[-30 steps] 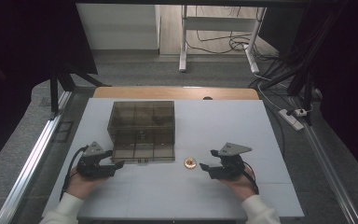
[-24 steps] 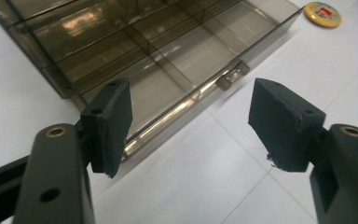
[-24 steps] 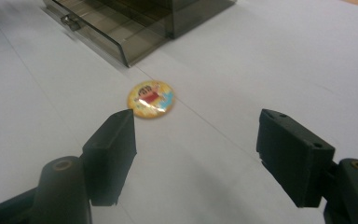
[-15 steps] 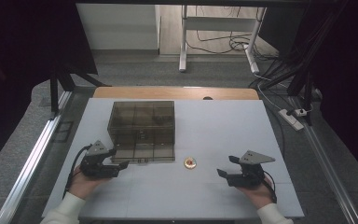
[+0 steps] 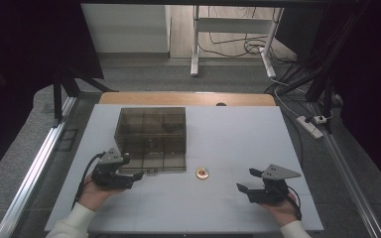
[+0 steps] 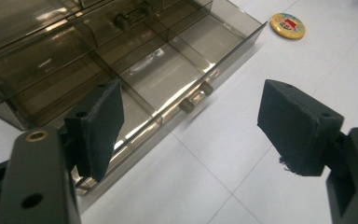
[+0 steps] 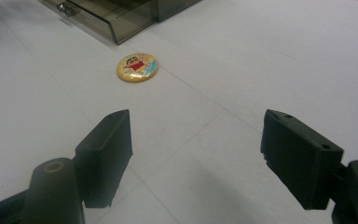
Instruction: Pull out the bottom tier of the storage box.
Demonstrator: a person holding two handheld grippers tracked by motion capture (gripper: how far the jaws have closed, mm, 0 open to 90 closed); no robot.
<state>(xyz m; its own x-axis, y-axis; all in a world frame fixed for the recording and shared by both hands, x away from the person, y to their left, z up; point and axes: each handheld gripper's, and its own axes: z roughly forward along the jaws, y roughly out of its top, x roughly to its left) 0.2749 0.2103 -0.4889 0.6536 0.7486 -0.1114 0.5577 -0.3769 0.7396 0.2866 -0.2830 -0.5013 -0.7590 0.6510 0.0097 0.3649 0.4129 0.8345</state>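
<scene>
High view: smoky clear plastic drawer box (image 5: 151, 140) sits on the white table (image 5: 228, 208), its low drawer (image 6: 168, 88) pulled out. A round glossy badge (image 5: 202, 172) lies flat just beside it, not yet picked up. Left claw (image 5: 134, 177) and right claw (image 5: 245, 181), matte black, have just been spreading, both empty.

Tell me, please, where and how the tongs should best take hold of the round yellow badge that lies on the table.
Probably by its rim. The badge lies flat on the white table, a thin round disc with nothing sticking up, so come from straight above and put one pad on each opposite edge. The right tongs are open, and the badge has free table around it, apart from the drawer box.
</scene>
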